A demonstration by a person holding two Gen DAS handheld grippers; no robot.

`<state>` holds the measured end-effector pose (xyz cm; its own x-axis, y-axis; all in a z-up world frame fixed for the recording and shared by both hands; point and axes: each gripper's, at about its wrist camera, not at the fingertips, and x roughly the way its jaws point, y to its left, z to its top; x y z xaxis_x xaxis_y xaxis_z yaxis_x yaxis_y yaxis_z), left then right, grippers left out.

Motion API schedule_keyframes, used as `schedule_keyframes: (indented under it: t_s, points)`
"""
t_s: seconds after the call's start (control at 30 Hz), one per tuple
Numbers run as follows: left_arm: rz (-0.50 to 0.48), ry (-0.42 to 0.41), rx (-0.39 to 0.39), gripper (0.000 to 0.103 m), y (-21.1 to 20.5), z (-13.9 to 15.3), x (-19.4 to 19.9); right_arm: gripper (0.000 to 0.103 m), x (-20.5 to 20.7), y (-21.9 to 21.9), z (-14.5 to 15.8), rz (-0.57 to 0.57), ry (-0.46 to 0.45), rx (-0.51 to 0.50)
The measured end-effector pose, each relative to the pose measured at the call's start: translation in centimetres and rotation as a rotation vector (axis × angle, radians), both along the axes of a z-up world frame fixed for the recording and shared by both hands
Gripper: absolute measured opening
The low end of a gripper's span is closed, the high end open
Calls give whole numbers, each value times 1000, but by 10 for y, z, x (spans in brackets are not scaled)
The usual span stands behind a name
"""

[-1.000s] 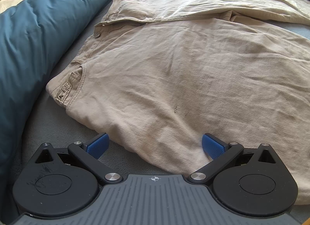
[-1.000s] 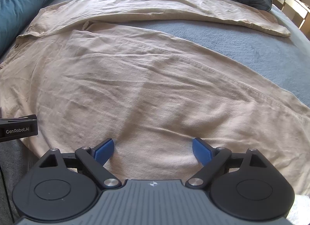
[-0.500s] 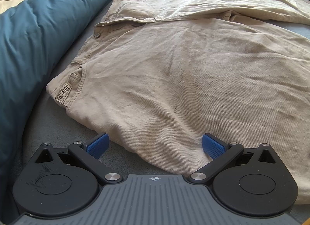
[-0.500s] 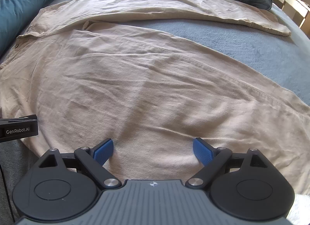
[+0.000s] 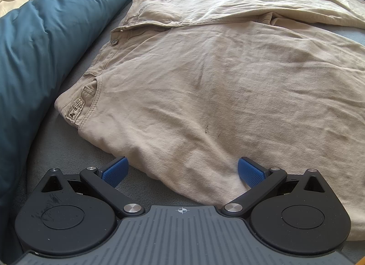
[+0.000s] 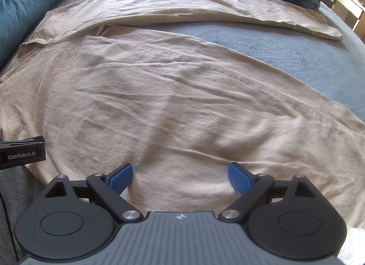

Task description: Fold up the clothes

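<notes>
Your left hand-held gripper (image 5: 181, 171) and right hand-held gripper (image 6: 180, 177) stay wide open, empty, unmoved over the beige trousers (image 5: 216, 87)

Both wrist views sit low and close over the bed (image 5: 68, 157), looking forward. They share the beige trousers (image 5: 205, 87) (left view nearer the waistband).

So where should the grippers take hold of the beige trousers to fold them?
Probably along the near edge of the beige trousers, from the near side: it lies as a raised fold on the blanket, and the open left gripper and right gripper already straddle it.
</notes>
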<state>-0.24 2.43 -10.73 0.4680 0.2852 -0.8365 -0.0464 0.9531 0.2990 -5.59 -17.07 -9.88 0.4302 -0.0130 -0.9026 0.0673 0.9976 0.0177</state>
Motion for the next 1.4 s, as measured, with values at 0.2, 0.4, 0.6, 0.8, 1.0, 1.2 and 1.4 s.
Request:
schedule_keyframes:
  t_s: [0.2, 0.4, 0.6, 0.8, 1.0, 1.2, 1.4]
  points:
    - [2, 0, -2, 103, 0, 0, 0, 93, 2, -11, 12, -68, -52, 17]
    - [0, 0, 3, 103, -1, 0, 0, 93, 7, -30, 21, -142, -67, 31]
    - [-3, -2, 8, 103, -2, 0, 0, 93, 7, -36, 24, -171, -82, 31]
    - [-3, -1, 11, 103, -3, 0, 0, 93, 7, -38, 24, -177, -80, 32]
    - [-2, 0, 11, 103, -3, 0, 0, 93, 8, -39, 22, -184, -72, 36]
    - [-3, -1, 13, 103, -3, 0, 0, 93, 6, -36, 19, -173, -51, 61]
    - [-3, -3, 13, 103, -3, 0, -1, 93, 3, -21, 15, -121, -23, 61]
